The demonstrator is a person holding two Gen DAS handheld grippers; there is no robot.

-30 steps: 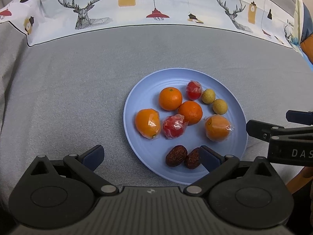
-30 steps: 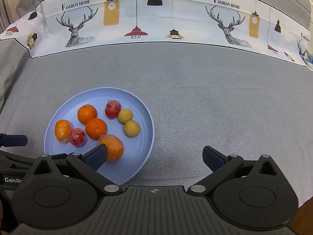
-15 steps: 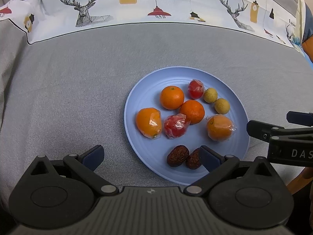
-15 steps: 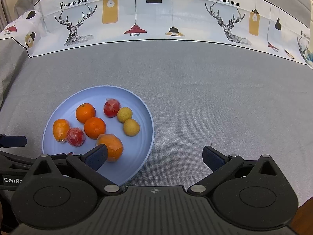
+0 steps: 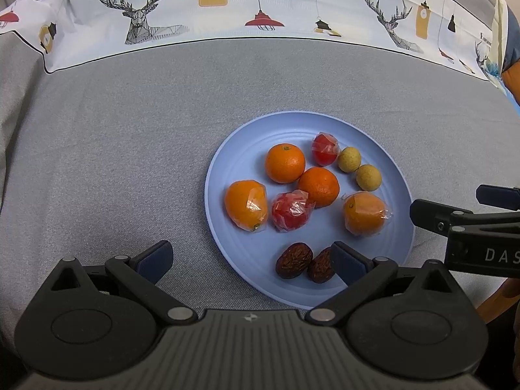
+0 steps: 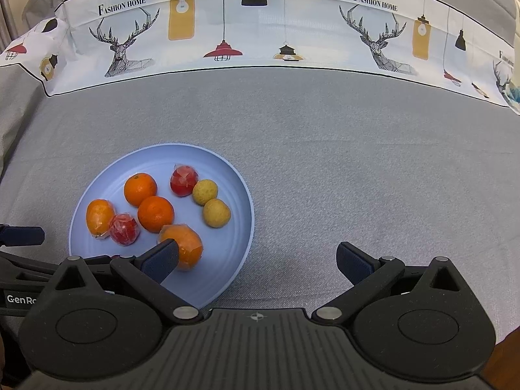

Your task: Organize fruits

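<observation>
— Both tongs stood apart and empty?
— Yes. The left gripper [image 5: 250, 261] gaped wide over the near rim of the blue plate [image 5: 227, 175], its right finger just beside two dark dates [image 5: 304, 263].
— And the right gripper [image 6: 258, 260]?
— Spread too, over grey cloth [image 6: 325, 162], its left finger in front of a wrapped orange [image 6: 185, 243].
— The other fruit?
— Ahead of the left tongs on the plate: two bare oranges [image 5: 285, 162], wrapped red ones [image 5: 291, 211], two yellow balls [image 5: 349, 159].
</observation>
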